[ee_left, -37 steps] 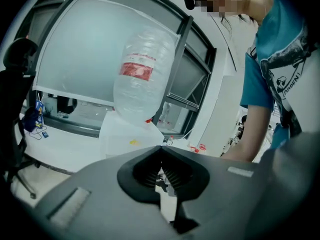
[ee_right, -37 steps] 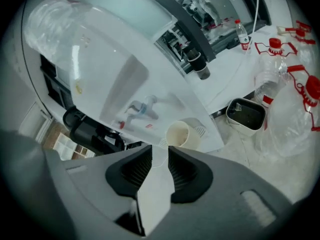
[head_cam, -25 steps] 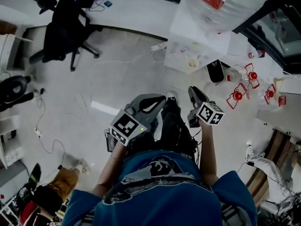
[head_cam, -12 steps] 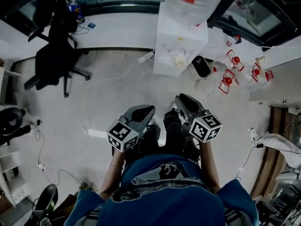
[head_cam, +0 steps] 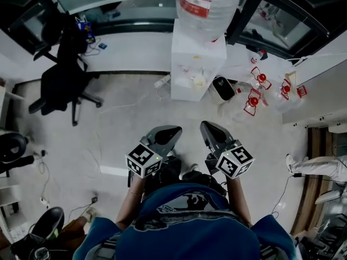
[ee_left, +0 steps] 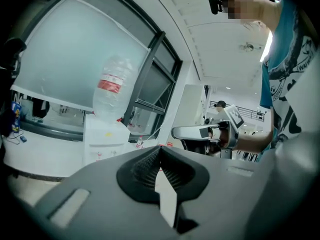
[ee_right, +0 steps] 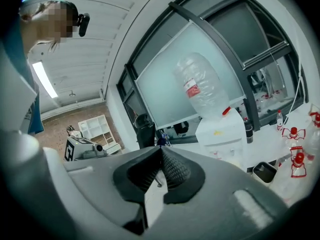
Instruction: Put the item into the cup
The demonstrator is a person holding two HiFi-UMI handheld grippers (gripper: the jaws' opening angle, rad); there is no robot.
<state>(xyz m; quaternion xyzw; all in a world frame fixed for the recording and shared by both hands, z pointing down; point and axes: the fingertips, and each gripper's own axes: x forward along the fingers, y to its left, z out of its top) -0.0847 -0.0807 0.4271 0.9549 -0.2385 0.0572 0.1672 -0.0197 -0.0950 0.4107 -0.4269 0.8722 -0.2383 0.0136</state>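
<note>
Open floor (head_cam: 135, 118) before water dispenser (head_cam: 196, 72)

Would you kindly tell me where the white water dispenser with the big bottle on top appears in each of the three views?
Head view: the water dispenser is at top centre.
Left gripper view: the water dispenser is left of centre.
Right gripper view: the water dispenser is right of centre.
Shared landmark: the dark window frame, just right of its bottle in every view.
</note>
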